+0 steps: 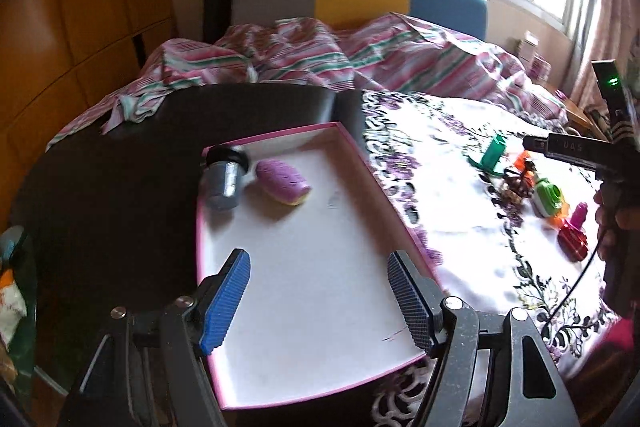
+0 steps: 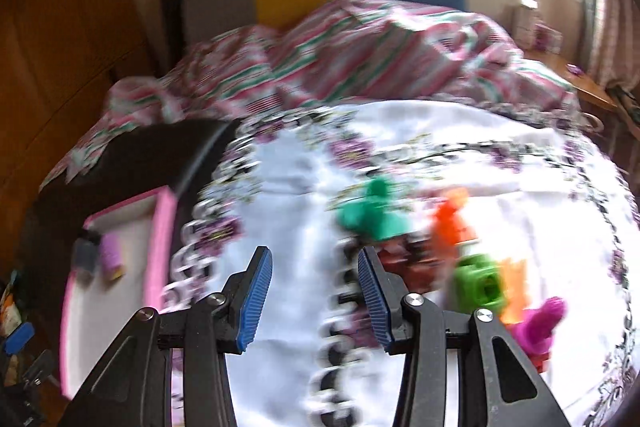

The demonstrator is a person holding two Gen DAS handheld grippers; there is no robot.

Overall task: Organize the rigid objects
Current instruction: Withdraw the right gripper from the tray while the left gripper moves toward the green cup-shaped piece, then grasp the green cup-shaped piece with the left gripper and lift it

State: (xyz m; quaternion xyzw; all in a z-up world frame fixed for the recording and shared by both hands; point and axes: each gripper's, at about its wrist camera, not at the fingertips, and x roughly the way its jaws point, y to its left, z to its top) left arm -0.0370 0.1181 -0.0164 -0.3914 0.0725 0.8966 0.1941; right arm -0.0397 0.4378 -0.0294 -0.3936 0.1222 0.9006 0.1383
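The tray is the landmark: a shallow, white-floored rectangle with a thin pink rim, its long axis running away from the left gripper toward the bed. Two things lie at its far left corner. A grey cup rests on its side, dark rim toward the far edge and base toward the camera, so its long axis roughly follows the tray's. Just right of it, a purple oval piece with a ribbed top and a pale yellow end lies slanted, long axis running from far left to near right; the two are close but apart.

Right of the tray, on a white cloth with a purple floral border, a cluster of hard plastic toys sits well apart from it: a green block standing upright at the far end, an orange piece, a lime-green wheel-like piece, then a magenta peg and a ribbed red piece nearest (the right wrist view is too blurred for finer shape).

The left gripper hovers over the tray's near end, its blue ribbed pads spread wide with nothing between them. The right gripper, over the cloth between tray and toys, stands part-open and empty.
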